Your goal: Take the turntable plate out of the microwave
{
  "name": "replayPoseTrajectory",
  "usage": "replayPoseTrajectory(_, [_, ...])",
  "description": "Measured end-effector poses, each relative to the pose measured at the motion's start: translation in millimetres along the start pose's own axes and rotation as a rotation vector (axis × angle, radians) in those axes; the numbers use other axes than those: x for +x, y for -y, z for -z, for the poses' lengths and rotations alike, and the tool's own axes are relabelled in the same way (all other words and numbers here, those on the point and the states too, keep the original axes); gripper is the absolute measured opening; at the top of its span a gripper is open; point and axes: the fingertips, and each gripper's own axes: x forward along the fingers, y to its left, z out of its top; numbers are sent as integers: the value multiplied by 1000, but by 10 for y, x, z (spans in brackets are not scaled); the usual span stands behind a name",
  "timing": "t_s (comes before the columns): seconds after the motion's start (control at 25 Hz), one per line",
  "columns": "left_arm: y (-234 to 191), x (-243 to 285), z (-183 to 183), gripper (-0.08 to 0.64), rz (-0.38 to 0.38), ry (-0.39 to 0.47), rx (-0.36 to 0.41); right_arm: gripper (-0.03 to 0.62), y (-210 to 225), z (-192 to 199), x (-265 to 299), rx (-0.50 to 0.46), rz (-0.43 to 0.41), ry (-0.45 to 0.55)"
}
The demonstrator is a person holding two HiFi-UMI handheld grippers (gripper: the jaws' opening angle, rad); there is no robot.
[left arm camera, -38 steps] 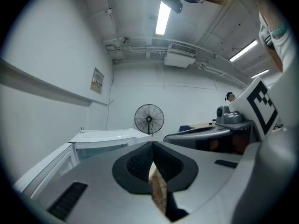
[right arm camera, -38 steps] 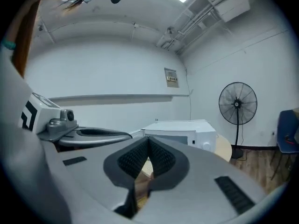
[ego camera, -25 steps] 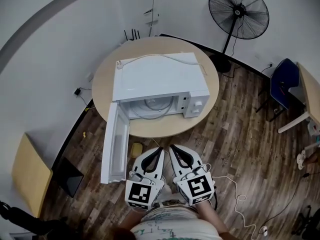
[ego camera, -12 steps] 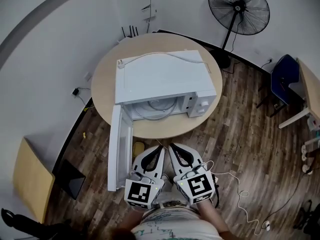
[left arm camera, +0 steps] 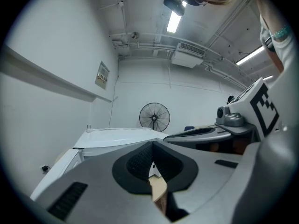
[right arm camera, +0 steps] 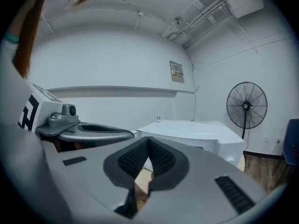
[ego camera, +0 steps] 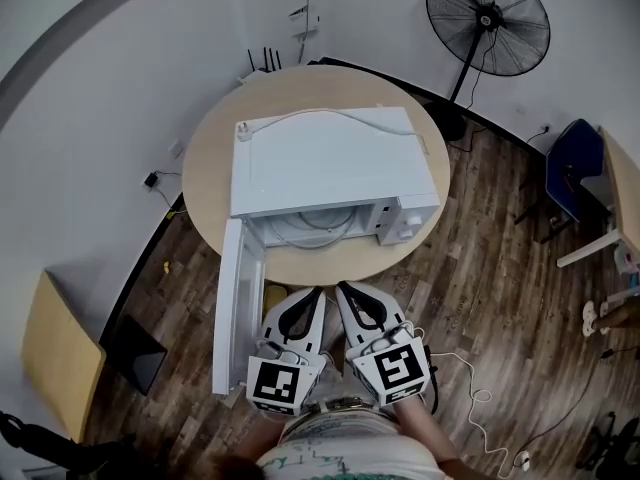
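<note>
Head view: I am holding the left gripper (ego camera: 313, 296) and the right gripper (ego camera: 345, 290) side by side in front of the microwave (ego camera: 330, 163). Both are short of the round table (ego camera: 205, 158) that carries it. Each gripper's jaws are pressed fully together with nothing between them, as both gripper views confirm.

The turntable plate (ego camera: 312, 222) is lying inside the microwave's cavity, showing as a pale ring just behind the open front. The microwave's door (ego camera: 240, 303) is swinging wide on the left of that opening, reaching out beside the left gripper.

I am judging the door the nearest hazard, since a reach that drifts left could knock it and shift the microwave on the table. The plate is smooth, probably glass, so a shallow pinch on its rim could let it slip or catch on the cavity's lip.

Both grippers are pointing at the microwave's front, nearly level, tips dipping slightly and angling toward each other.
</note>
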Motion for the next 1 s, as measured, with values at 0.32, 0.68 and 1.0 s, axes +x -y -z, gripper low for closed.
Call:
replayPoseTrajectory(0.32, [-176, 453, -184, 14, -44, 14, -5, -9, 335, -169, 334, -10, -56, 29])
replayPoseTrajectory(0.68, [-284, 906, -271, 14, -70, 18, 5, -9, 718, -226, 612, -3, -86, 27])
replayPoseTrajectory(1.0, [-396, 1234, -378, 15, -118, 40, -3, -9, 988, -322, 820, -3, -142, 30])
